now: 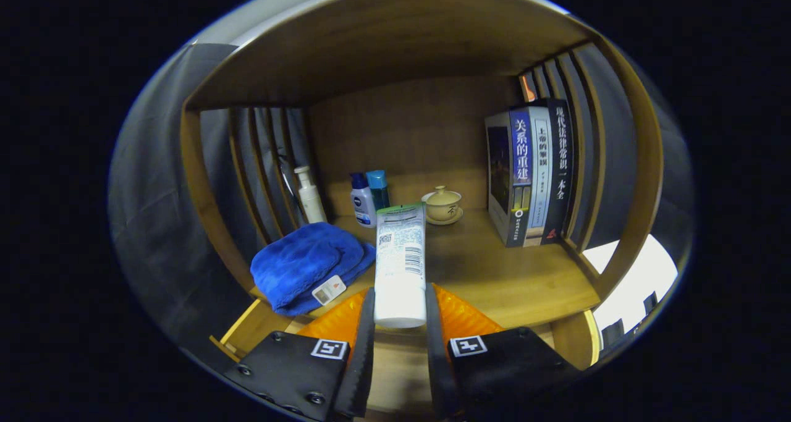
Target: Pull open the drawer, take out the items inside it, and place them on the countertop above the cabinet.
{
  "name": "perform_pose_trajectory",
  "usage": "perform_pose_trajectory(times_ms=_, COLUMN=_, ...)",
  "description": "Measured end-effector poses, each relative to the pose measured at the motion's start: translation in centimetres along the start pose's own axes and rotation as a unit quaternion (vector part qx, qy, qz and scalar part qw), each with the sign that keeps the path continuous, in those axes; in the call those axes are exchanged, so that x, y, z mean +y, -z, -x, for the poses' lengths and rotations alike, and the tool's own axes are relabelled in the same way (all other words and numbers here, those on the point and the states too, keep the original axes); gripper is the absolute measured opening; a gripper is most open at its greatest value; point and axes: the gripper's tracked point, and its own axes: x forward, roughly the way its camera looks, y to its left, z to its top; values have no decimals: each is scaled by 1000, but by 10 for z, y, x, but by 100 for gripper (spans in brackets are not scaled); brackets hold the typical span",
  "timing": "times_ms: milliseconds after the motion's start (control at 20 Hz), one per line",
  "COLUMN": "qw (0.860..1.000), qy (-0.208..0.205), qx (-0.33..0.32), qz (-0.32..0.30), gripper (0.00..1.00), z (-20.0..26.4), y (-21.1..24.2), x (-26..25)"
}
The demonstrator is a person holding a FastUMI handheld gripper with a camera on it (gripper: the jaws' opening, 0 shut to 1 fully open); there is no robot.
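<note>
Tube over the tabletop
The gripper [400, 314] pinches the tube [400, 264]; best lowered flat right of the towel [306, 266], short of the teacup [442, 204].

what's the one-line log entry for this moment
claw: shut on white tube | tube: held above countertop | left: blue towel | beyond: bottles, lidded cup, books

Camera rides the gripper, close, facing the countertop [494, 280] nook — fingers [364, 341] at bottom.
</note>
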Motion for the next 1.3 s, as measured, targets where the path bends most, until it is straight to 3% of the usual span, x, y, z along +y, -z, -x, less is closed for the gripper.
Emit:
perform_pose_trajectory(times_ms=400, qw=997, qy=26, qx=72, qz=-28, gripper=47, z=-56, y=31, x=-18)
perform_pose_trajectory(times_ms=900, qw=996, qy=48, qx=78, qz=-21, gripper=49, z=-68, y=47, x=-26)
perform_pose_trajectory(times_ms=1050, qw=996, qy=54, qx=63, qz=-21, gripper=60, z=-68, y=40, x=-27)
perform_pose_trajectory(times_ms=1150, qw=997, qy=54, qx=51, qz=-19, gripper=78, z=-66, y=34, x=-25)
perform_pose_trajectory(times_ms=1300, qw=997, qy=52, qx=47, qz=-11, gripper=90, z=-60, y=31, x=-22)
